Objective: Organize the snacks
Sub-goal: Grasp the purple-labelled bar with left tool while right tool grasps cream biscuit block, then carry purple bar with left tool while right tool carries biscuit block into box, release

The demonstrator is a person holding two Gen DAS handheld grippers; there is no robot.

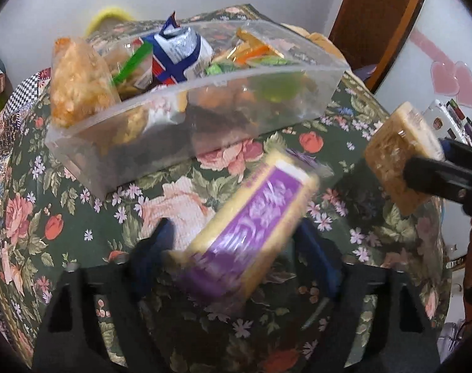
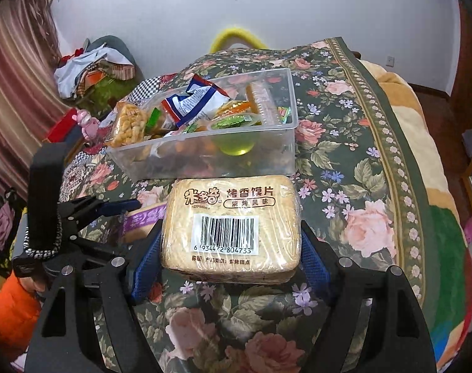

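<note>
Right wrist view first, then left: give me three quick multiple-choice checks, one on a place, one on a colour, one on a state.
1. Where is the clear bin?
A. On the floral cloth, beyond the barcoded pack
B. On the floor
C. Stacked on the pack

2. What colour is the label on the second pack, between the left tongs?
A. Red
B. Purple
C. Black

3. How are the right tongs?
A. Open and empty
B. Shut on the barcoded pack
C. Out of view

Answers: 1 A, the bin stands on the cloth behind the pack; 2 B, a purple band runs along it; 3 B, both pads press its sides.
</note>
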